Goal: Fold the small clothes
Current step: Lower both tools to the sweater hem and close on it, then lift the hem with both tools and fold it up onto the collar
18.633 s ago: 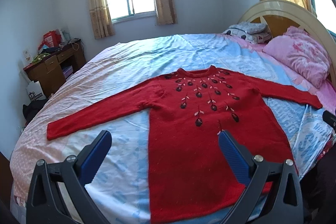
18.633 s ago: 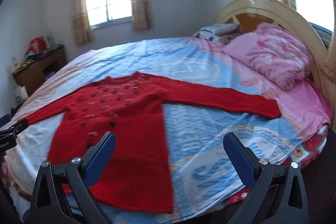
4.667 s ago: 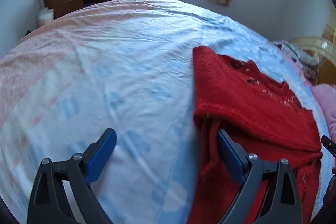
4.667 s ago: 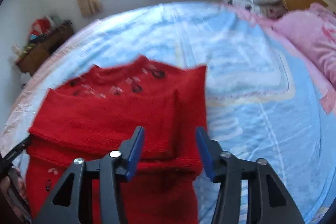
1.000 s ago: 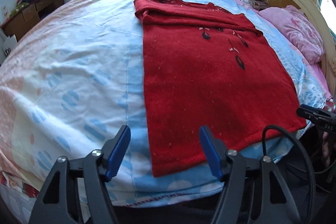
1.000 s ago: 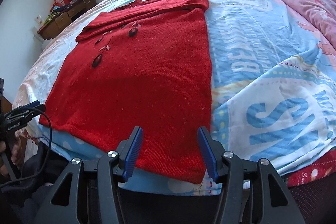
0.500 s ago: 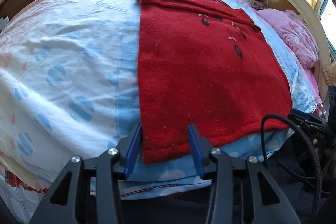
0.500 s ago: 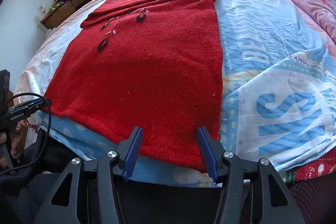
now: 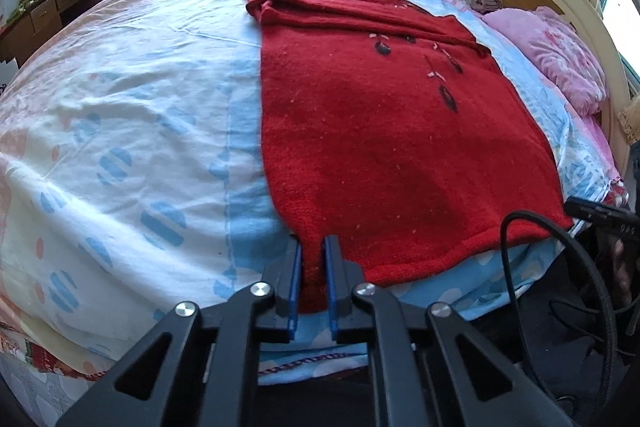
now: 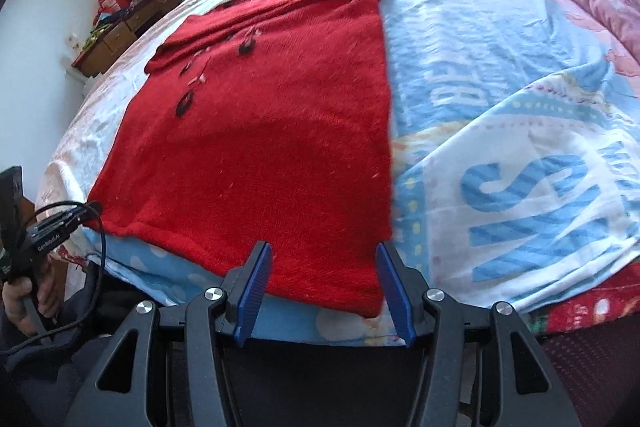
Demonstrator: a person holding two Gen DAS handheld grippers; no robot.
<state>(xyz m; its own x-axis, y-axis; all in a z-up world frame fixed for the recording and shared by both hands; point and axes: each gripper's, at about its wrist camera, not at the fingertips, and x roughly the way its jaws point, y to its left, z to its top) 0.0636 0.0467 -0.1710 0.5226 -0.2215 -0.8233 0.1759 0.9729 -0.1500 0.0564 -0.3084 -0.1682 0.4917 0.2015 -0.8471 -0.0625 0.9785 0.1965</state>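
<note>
Below, left gripper (image 9: 313,259) pinching the red sweater (image 9: 384,147) hem corner at 6 o'clock, jaws just closed; right gripper (image 10: 322,267) spread over the opposite corner.

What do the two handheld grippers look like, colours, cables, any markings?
Both the left gripper and the right gripper have black skeletal frames with triangular cut-outs, silver pivot bolts and ribbed blue pads. A black cable loops from the right one, and the left unit's body carries small white lettering.

Sweater (image 9: 392,147) – fuzzy red knit; bedsheet (image 9: 120,115) – smooth, creased cotton-like cloth.
</note>
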